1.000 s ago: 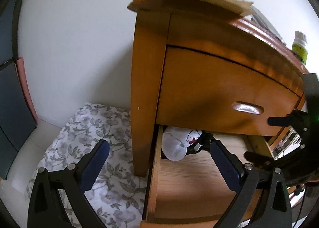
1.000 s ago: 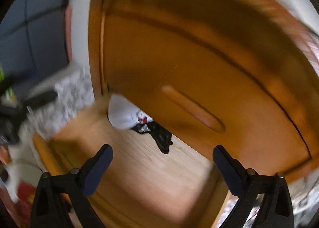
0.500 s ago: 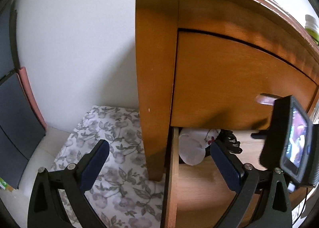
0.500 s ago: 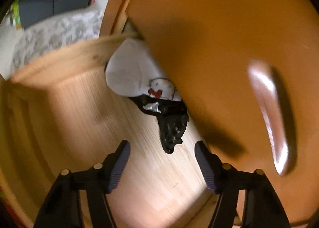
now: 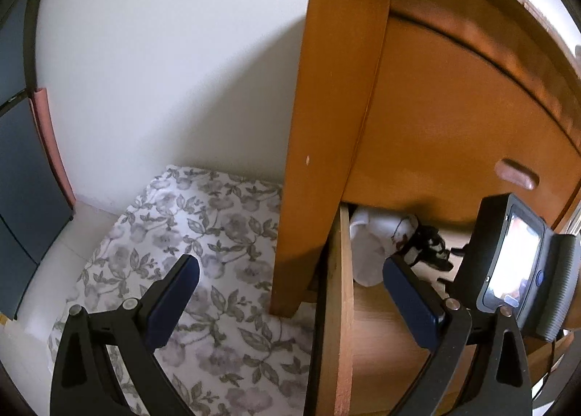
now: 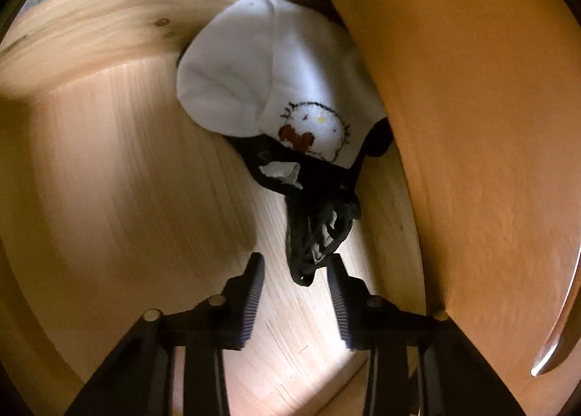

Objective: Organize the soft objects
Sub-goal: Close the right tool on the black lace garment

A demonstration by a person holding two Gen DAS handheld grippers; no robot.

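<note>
Now the right tool (image 6: 295, 279) is reaching into the open lower drawer (image 6: 109, 169) of the wooden cabinet (image 5: 337, 96), its jaws partly open and holding nothing, with the tip of a black garment (image 6: 316, 234) lying just between the fingertips (image 6: 254, 281). Whether the pads are touching the fabric cannot be told. The step in hand appears to be picking up this black piece, so the next move probably calls for narrowing the jaws onto the crumpled end and lifting it clear without dragging the rest along.

Further in, one white sock (image 6: 268, 89) with an embroidered face is lying on top of the black garment, tucked against the drawer's back corner under the closed upper drawer (image 6: 472, 125). So two soft things are showing in the drawer: one white, one black, overlapping.

Meanwhile the left tool (image 5: 287, 292) is hovering outside the cabinet with its jaws wide apart and empty, straddling the cabinet's corner post above a floral cloth (image 5: 203, 234). One metal handle (image 6: 559, 336) is showing on the upper drawer.
</note>
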